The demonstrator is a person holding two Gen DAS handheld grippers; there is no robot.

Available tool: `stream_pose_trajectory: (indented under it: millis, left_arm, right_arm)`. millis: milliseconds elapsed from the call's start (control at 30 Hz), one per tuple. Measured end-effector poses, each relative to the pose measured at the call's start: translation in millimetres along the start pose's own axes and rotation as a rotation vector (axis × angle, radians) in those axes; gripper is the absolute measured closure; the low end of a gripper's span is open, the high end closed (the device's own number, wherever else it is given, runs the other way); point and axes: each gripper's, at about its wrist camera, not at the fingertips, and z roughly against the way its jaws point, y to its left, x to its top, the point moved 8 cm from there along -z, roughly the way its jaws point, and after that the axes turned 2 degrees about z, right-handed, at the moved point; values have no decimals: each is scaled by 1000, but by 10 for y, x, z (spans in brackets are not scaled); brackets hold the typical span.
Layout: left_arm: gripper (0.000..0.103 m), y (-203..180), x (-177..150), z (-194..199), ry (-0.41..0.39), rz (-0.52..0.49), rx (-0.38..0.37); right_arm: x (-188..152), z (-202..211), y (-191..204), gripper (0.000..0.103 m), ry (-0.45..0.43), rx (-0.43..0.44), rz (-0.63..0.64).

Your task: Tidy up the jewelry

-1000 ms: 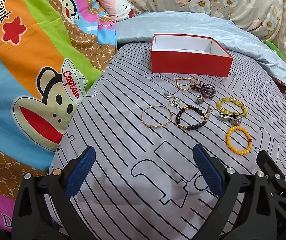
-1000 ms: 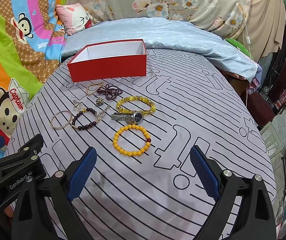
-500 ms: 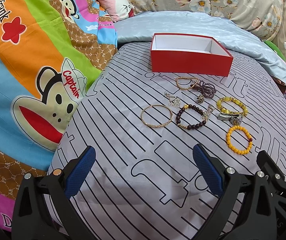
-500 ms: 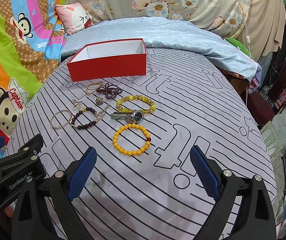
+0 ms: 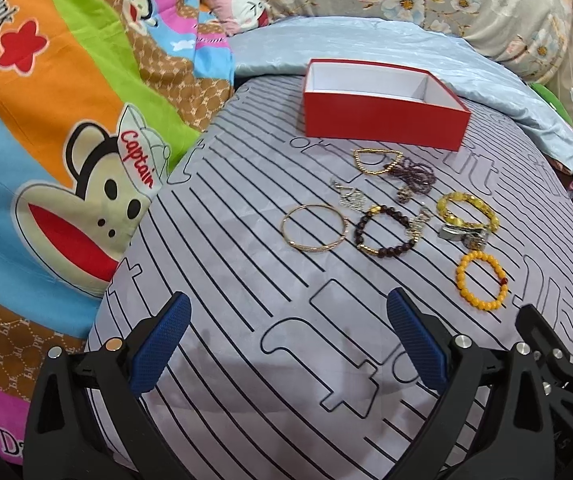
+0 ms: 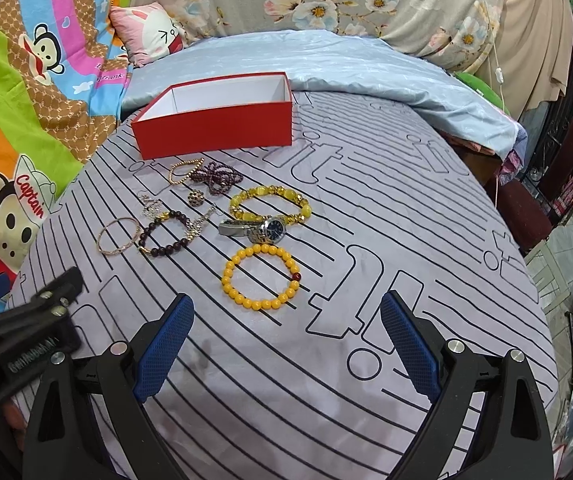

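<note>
Both grippers hovering empty, jewelry waiting in front of the open box.

The left gripper is hanging spread wide, nearest the gold bangle and dark bead bracelet; the right gripper, equally released, is facing the orange bead bracelet. A clean start is probably pinching one bead strand, then lifting it over the red box wall.

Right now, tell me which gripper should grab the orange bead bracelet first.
Right. The orange bead bracelet lies just ahead of the open right gripper, nearly centred between its fingers. For the left gripper, also open, it sits off to the right, beyond its right finger.
</note>
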Motion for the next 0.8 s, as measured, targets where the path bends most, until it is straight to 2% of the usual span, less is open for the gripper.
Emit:
stream_pose_trajectory:
  millis: [200, 300, 700, 800]
  left_arm:
    - [7, 164, 65, -170, 22, 52, 6]
    - [7, 225, 93, -268, 31, 61, 19]
    - [8, 312, 221, -817, 83, 79, 34]
    - [12, 265, 270, -909, 80, 64, 33]
  right_arm:
    - [12, -156, -119, 11, 24, 10, -27]
    - [47, -239, -132, 15, 33, 13, -25]
    - [54, -635, -95, 42, 105, 51, -12]
    - [45, -723, -105, 52, 125, 55, -17]
